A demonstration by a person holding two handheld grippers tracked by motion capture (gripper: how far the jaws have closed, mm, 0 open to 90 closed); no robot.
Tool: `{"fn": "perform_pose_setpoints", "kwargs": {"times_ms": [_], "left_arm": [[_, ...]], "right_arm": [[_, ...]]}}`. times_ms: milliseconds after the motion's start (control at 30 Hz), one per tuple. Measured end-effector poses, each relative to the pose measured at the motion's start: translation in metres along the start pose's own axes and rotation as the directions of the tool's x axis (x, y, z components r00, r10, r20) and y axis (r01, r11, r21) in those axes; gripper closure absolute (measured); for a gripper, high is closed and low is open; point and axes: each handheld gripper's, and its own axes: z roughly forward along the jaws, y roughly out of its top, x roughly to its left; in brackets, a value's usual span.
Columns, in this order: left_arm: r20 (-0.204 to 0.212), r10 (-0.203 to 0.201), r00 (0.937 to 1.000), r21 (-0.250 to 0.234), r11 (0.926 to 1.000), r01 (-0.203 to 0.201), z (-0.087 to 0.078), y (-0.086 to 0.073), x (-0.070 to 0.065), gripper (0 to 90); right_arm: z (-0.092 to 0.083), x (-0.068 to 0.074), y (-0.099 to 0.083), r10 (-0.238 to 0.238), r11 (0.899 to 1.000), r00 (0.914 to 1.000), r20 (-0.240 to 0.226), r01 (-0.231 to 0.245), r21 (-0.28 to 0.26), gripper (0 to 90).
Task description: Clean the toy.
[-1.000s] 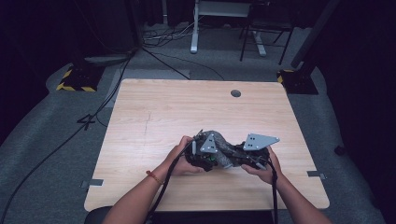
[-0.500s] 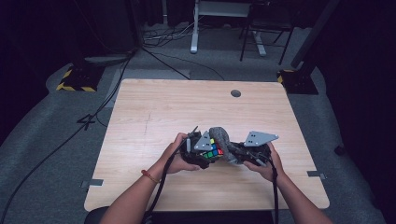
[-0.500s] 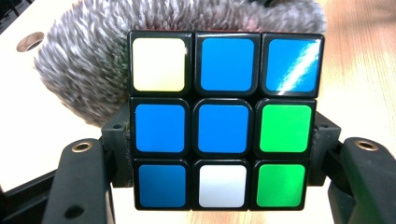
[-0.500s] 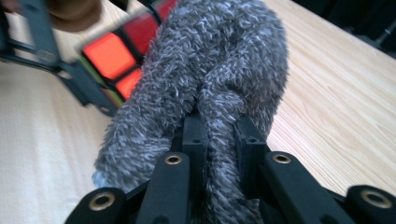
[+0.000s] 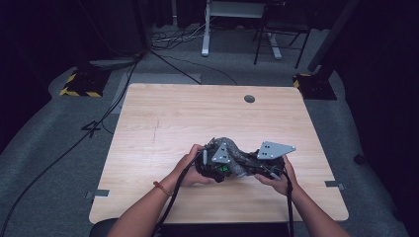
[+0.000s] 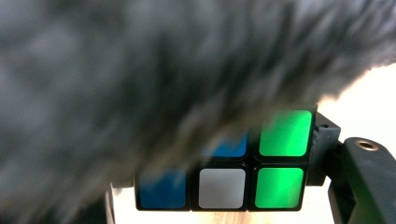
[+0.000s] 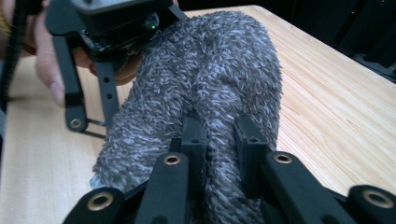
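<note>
High view: wooden surface (image 5: pixel 163 118), lower centre of frame. Two forearms enter from the bottom edge. Left gripper (image 5: pixel 216 165) and right gripper (image 5: pixel 254 167) meet just below mid-frame, each topped by a grey three-cornered plate. Between them lies a grey fuzzy cloth (image 5: pixel 236 154), bunched over the left gripper's front. A speck of green from the cube (image 5: pixel 222 168) shows under the cloth. Black cables trail from both grippers toward the bottom edge. Round grommet (image 5: pixel 249 98) sits near the far edge of the surface. Floor beyond: grey carpet, cables, a yellow-black striped base (image 5: pixel 79 85) at upper left.

Left gripper view: cloth (image 6: pixel 154 70), blurred, covers the upper and left parts of the frame. Cube (image 6: pixel 224 177) sits at lower centre, its upper left draped by the cloth; visible stickers are two green at right, one white at centre, two blue at left. The left gripper's fingers (image 6: pixel 327 154) are clamped on the cube; one presses its right side at lower right of frame, the other is hidden behind the cloth.

Right gripper view: right gripper (image 7: pixel 224 140) at bottom centre, fingers (image 7: pixel 194 140) close together, pinching a fold of the cloth (image 7: pixel 205 79). The cloth rises as a hump through mid-frame. Left gripper (image 7: pixel 107 28) and a hand (image 7: pixel 51 65) occupy the upper left, touching the cloth's far end. Bare surface (image 7: pixel 336 93) at right.
</note>
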Motion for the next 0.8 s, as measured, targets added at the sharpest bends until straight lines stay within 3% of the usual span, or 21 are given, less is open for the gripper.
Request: {"fn": "perform_pose_setpoints", "kwargs": {"times_ms": [200,300,400,600,800], "left_arm": [[-0.014,-0.006,0.9999,-0.025,0.9997,0.005,-0.01,-0.001,0.004,33.4],[-0.021,-0.012,0.9997,-0.041,0.9991,0.011,-0.016,-0.001,0.008,33.3],[-0.028,-0.009,0.9996,-0.05,0.9987,0.008,-0.021,-0.002,0.01,33.3],[-0.035,-0.017,0.9992,-0.064,0.9979,0.015,-0.03,-0.003,0.015,33.3],[-0.047,-0.024,0.9986,-0.044,0.9988,0.022,-0.029,-0.006,0.017,33.3]], "right_arm": [[0.005,-0.008,-0.005,0.021,0.998,0.9987,0.046,-0.023,0.055,77.4],[0.008,-0.016,-0.011,0.059,0.996,0.9973,0.043,-0.061,0.065,77.4],[0.01,-0.016,-0.012,0.048,0.995,0.9975,0.053,-0.052,0.081,77.5],[0.01,-0.014,-0.013,0.045,0.994,0.9986,0.026,-0.047,0.095,77.5],[0.006,-0.004,-0.008,0.006,0.998,0.9998,-0.02,-0.005,0.06,77.4]]}}
